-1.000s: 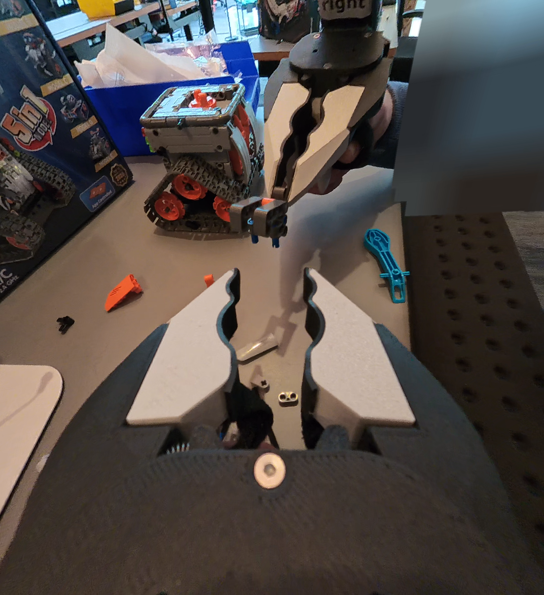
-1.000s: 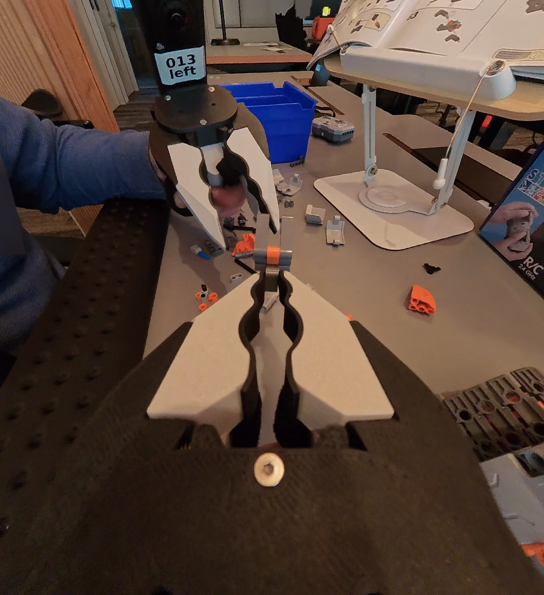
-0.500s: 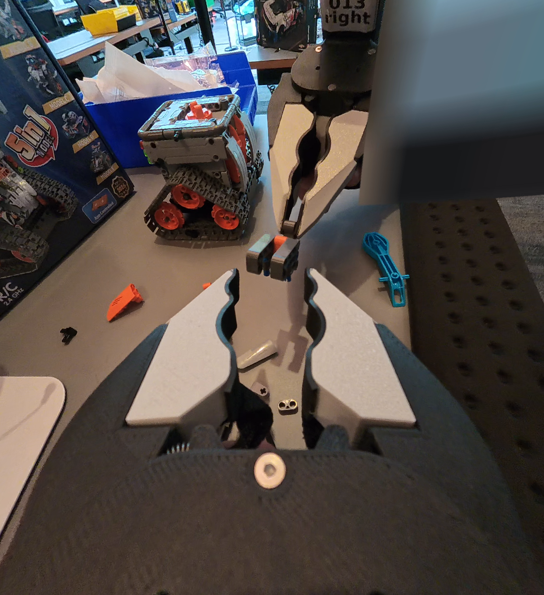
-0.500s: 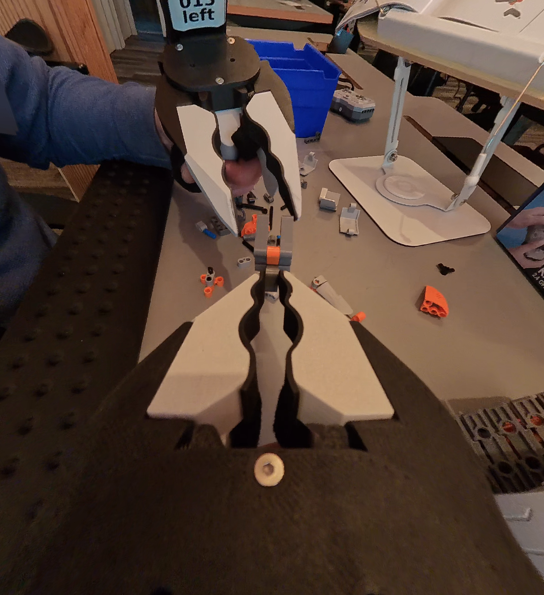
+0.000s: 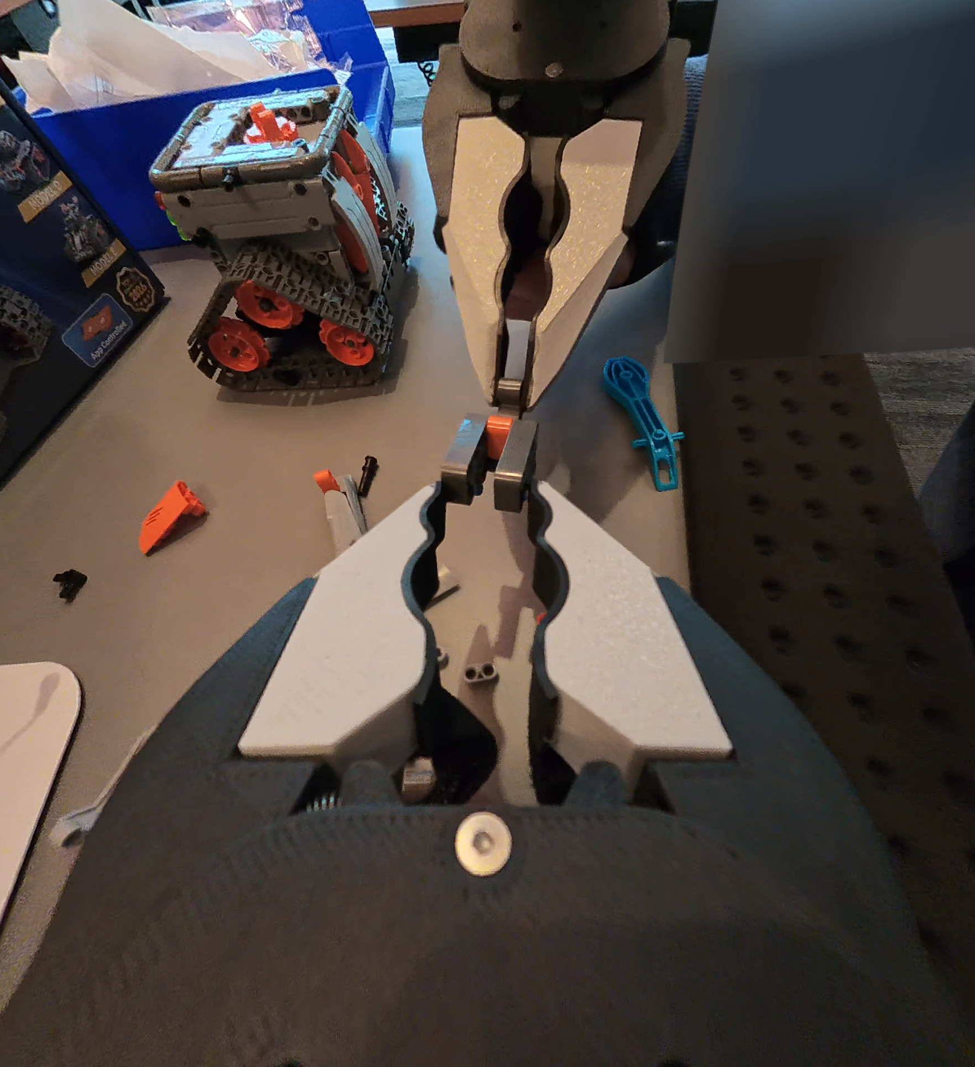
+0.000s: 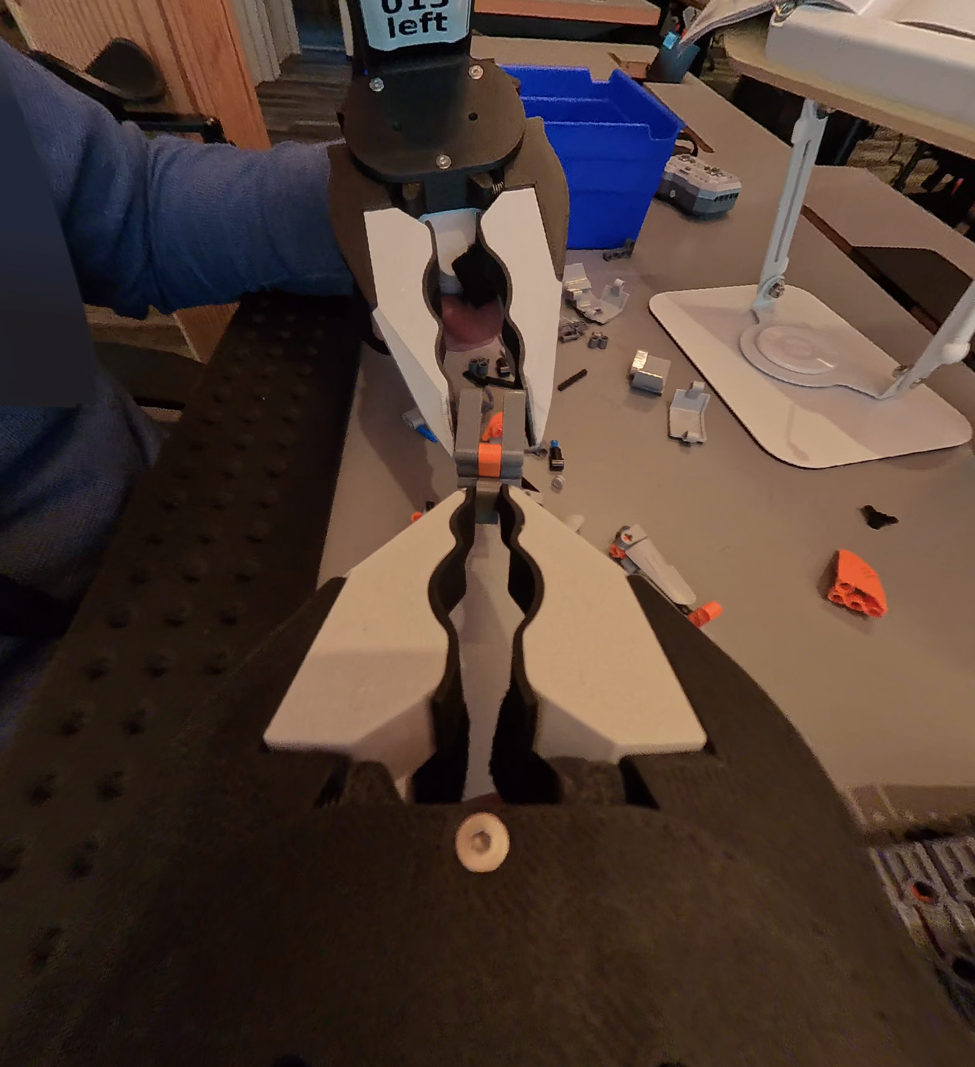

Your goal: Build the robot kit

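My right gripper (image 6: 485, 497) is shut on the grey stem of a small grey and orange assembly (image 6: 488, 459) and holds it above the table. In the left wrist view the right gripper (image 5: 511, 398) comes from the far side, with the assembly (image 5: 497, 441) hanging at its tips. The assembly's two grey arms point toward my left gripper (image 5: 485, 493). The left gripper's fingertips press on the outer sides of those arms. The left gripper also shows in the right wrist view (image 6: 491, 427), held by a hand in a blue sleeve.
A grey tracked vehicle model (image 5: 294, 242) stands at the back left, before a blue bin (image 5: 127, 144) and a printed box (image 5: 23, 231). A blue tool (image 5: 641, 416), an orange wedge (image 5: 170, 517) and loose parts (image 6: 652, 560) lie about. A white stand base (image 6: 808, 369) and a black perforated mat (image 5: 820, 577) flank the table. My left and right fingertips are right by each other.
My right gripper has brought the assembly down and toward my left gripper. The left fingers have narrowed from wide open onto the assembly's two arms.
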{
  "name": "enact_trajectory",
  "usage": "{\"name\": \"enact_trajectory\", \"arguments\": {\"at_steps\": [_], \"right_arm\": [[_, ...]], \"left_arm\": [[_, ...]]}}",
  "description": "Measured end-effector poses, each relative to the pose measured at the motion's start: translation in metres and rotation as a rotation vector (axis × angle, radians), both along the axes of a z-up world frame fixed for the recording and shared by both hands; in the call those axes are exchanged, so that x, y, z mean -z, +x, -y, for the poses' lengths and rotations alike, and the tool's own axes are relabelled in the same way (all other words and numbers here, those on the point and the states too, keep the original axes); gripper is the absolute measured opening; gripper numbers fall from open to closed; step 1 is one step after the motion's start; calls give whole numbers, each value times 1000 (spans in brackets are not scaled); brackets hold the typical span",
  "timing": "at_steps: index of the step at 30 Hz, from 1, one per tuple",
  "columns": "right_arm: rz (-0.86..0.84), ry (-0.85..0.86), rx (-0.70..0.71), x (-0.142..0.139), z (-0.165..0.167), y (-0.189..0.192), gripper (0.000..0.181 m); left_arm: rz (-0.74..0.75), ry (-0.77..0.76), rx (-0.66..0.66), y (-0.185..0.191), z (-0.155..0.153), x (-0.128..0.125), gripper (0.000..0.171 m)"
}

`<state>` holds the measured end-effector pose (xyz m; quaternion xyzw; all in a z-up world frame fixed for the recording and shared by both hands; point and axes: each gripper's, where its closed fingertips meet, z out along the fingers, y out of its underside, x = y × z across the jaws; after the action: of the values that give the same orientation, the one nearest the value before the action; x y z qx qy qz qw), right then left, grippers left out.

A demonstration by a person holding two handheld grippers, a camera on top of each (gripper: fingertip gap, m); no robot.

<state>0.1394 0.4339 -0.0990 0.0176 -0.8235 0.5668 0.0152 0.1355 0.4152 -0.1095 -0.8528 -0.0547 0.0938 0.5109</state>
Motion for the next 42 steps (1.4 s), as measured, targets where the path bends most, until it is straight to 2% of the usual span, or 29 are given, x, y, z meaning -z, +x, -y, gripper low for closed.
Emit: {"name": "enact_trajectory", "arguments": {"at_steps": [5, 11, 16, 21, 24, 26, 30, 33, 39, 42], "right_arm": [[103, 13, -30, 2, 11, 5, 6], [247, 24, -41, 2, 20, 7, 6], [189, 65, -22, 8, 24, 11, 6], [-45, 148, 5, 20, 28, 17, 6], [-7, 133, 7, 18, 30, 18, 5], [78, 94, 9, 12, 29, 14, 6], [278, 1, -22, 3, 27, 11, 6], [402, -69, -40, -5, 23, 4, 6], [432, -134, -8, -18, 23, -5, 6], [385, -145, 6, -23, 25, -7, 8]], "left_arm": [[50, -11, 6, 6, 11, 1, 25], [197, 30, 27, 10, 19, 3, 25], [149, -14, 39, 13, 23, 9, 25], [35, -83, 60, 17, 24, 19, 29], [9, -71, 66, 16, 23, 16, 30], [7, -53, 58, 13, 24, 12, 29], [104, 31, 69, 13, 22, 1, 28], [247, 108, 46, 9, 18, -6, 26], [384, 240, 46, 3, 17, -21, 25], [432, 311, 53, 1, 18, -31, 24]]}}
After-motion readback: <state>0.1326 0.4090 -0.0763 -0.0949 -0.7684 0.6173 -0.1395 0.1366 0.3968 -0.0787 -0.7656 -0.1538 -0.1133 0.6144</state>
